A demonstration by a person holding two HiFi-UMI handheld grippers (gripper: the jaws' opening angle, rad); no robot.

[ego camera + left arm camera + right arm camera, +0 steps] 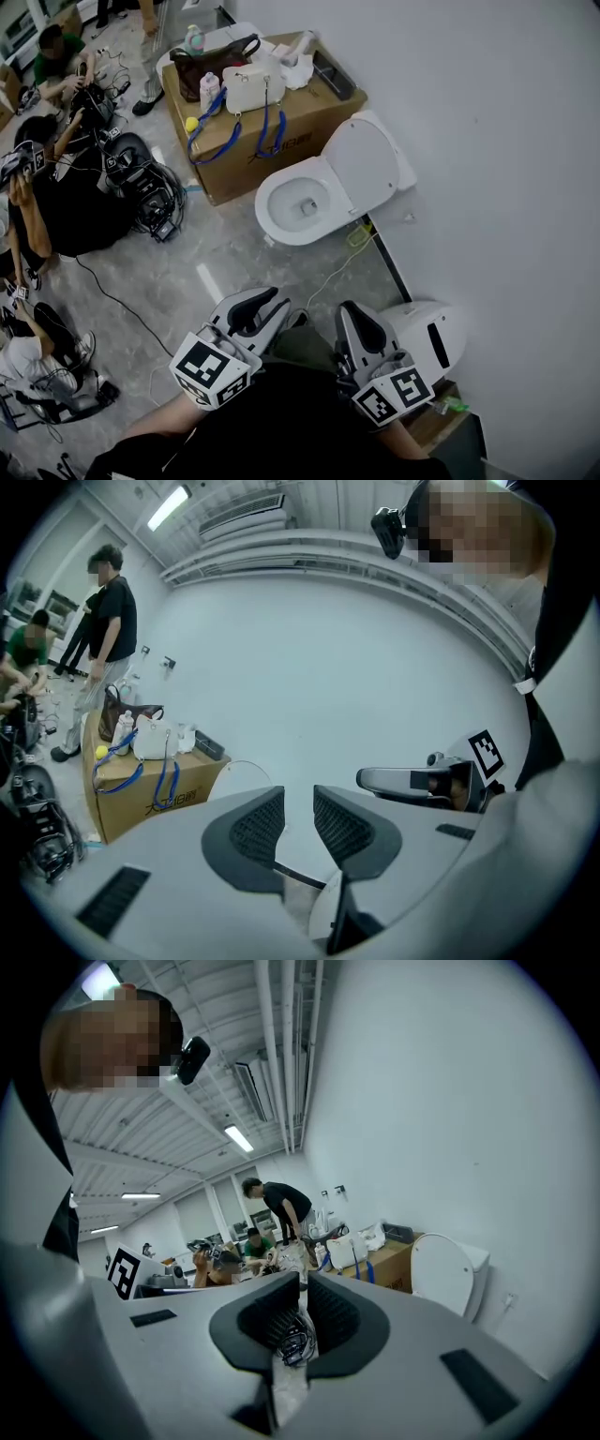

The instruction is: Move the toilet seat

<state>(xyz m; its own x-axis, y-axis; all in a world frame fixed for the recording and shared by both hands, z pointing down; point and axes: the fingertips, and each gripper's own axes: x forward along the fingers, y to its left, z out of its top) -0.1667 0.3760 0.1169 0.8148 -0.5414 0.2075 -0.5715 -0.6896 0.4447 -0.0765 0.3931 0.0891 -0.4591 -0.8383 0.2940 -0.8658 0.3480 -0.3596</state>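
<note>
We face one pale wall (487, 141) that fills the right of the head view, with grey floor (216, 253) to its left. One toilet (281, 202) stands against that wall at the frame's centre, and its seat (364, 167) is tipped up against the tank. We cannot tell the ring from the lid. The seat lies well apart from both pairs of jaws, above them in the head view. In the right gripper view it shows upright at right of the jaws (445, 1274). One cardboard box (281, 131) sits just upper left of the toilet. We count four people (56, 56) at the left edge, among cables and gear. One white rounded bin (427, 333) rests at lower right, beside the right gripper (354, 314). We hold two grippers low in the frame. The left gripper (277, 305) has its jaws spread a little with nothing between them, as its own view shows (298, 803). The right gripper's jaws are pressed together on nothing (303, 1288). On the box we count two bags, one brown (211, 61) and one white (253, 86). There are also two bottles (208, 89) and one yellow ball (191, 124).
</note>
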